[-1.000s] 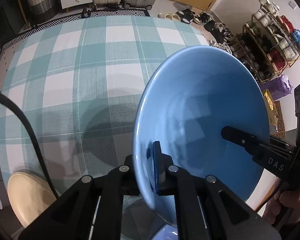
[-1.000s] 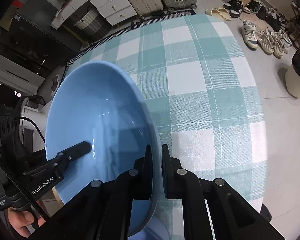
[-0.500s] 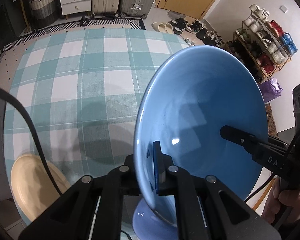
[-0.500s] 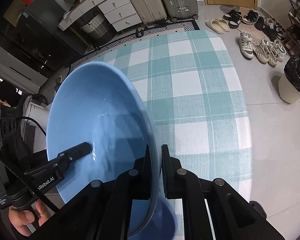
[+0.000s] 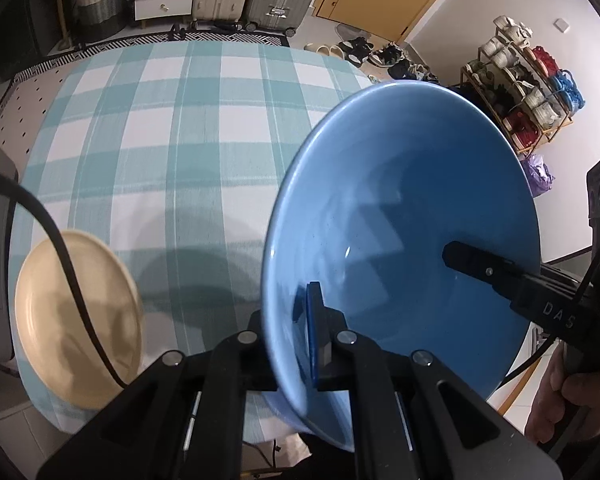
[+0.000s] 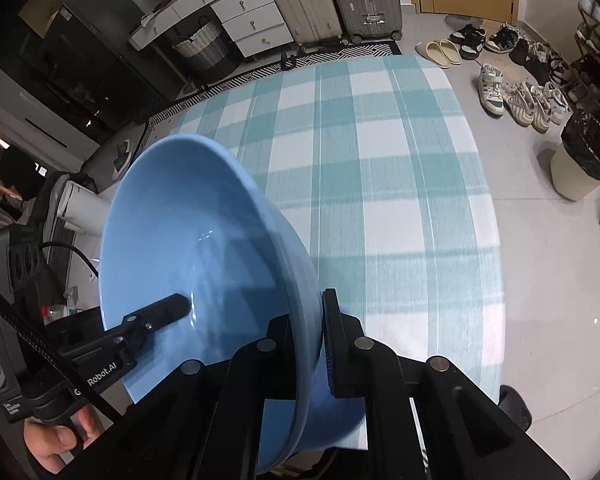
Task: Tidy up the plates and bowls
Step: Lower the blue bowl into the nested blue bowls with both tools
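Though tilted, glossy blue bowl (image 5: 400, 200)

The left gripper (image 5: 290, 320) pinches the near rim of a tilted blue bowl (image 5: 400, 220), one finger inside, one outside; the right gripper (image 5: 460, 258) grips the opposite rim from the right; a cream plate (image 5: 48, 320) lies on the teal checked tablecloth (image 5: 172, 128), lower left, crossed by a black cable (image 5: 60, 248).

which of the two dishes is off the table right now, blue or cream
The blue bowl: the left gripper and right gripper each clamp its rim, holding it tilted in the air. The cream plate lies on the checked tablecloth.
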The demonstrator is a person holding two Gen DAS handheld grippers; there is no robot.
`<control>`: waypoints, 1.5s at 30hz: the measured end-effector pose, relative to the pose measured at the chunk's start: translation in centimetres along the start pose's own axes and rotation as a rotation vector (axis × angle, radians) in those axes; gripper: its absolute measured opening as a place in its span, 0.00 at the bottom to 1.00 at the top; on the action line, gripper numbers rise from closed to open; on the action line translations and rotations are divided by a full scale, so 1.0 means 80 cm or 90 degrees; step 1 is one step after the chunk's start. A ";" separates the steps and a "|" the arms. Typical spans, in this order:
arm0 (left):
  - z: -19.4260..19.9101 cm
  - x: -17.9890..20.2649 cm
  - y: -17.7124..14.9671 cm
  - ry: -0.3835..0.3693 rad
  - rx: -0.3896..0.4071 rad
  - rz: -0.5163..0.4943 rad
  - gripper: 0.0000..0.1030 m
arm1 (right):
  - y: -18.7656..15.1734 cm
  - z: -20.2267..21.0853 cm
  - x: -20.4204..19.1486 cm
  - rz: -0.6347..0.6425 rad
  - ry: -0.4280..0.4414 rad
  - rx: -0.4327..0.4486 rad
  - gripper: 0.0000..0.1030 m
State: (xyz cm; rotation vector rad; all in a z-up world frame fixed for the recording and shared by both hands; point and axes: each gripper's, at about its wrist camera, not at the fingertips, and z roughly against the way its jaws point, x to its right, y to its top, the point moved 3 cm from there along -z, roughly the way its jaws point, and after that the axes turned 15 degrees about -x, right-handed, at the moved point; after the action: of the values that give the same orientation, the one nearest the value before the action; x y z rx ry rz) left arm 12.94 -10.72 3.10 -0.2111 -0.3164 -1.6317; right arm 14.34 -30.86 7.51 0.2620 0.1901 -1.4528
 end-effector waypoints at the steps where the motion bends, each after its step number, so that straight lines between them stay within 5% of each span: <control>1: 0.000 0.000 -0.004 0.004 0.001 0.000 0.06 | -0.006 -0.002 -0.001 0.001 0.001 -0.003 0.08; 8: -0.011 -0.006 -0.035 -0.002 -0.008 0.006 0.06 | -0.041 -0.025 0.003 0.002 0.021 -0.032 0.07; 20: -0.055 0.007 -0.071 0.103 -0.035 -0.034 0.06 | -0.067 -0.071 0.015 0.004 0.010 -0.078 0.07; 27: -0.079 0.001 -0.075 0.122 -0.052 -0.021 0.08 | -0.072 -0.098 0.024 0.005 0.014 -0.108 0.07; 45: -0.101 0.009 -0.073 0.265 -0.063 -0.049 0.12 | -0.075 -0.107 0.046 0.001 0.010 -0.100 0.08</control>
State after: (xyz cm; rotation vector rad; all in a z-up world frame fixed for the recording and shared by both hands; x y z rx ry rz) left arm 7.47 -13.65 -4.74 0.0700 0.0749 -1.7223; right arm 9.03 -32.45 -2.11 0.1447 0.3149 -1.4264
